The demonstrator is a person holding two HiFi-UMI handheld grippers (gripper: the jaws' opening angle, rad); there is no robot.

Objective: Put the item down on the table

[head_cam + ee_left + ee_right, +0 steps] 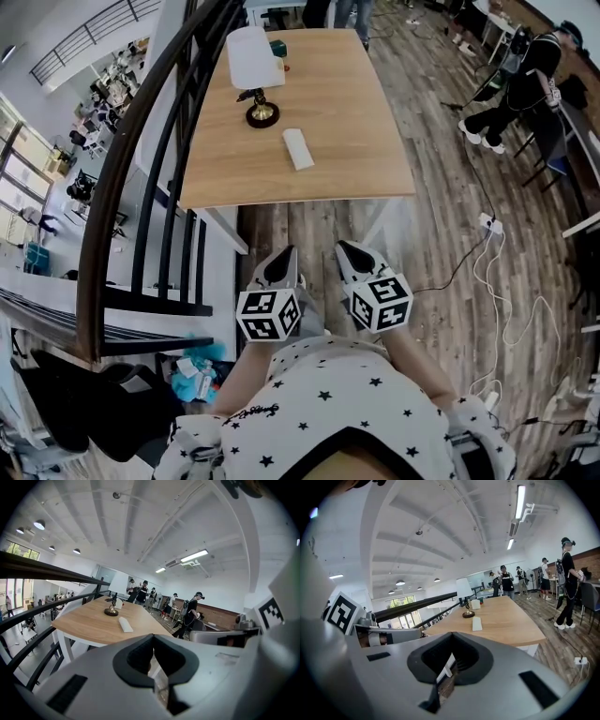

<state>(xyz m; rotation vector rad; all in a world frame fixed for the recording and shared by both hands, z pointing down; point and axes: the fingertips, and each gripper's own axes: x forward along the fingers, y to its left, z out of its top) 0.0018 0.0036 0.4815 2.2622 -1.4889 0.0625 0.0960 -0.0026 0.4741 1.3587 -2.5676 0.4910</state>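
I am looking down on one wooden tabletop [356, 141], which is filling the upper centre of the frame. One lamp [255, 66] with a white shade is standing at its upper left.

Two hand-held grippers are hovering at lower centre, well short of the tabletop's near edge. The left hand-held gripper [287, 253] is holding its jaws together with nothing between them. The right hand-held gripper [345, 249] is doing the same, closed fully and carrying nothing.

One white slab [298, 148], which I am taking for the item, is lying flat on the tabletop just below and right of the lamp, apart from its base. So the putting-down is looking done to me.

I am judging the slab to be light, stiff and smooth, so probably a little slippery. It is sitting low, so I would be taking it across its two long sides near the middle, jaws down close to the wood.
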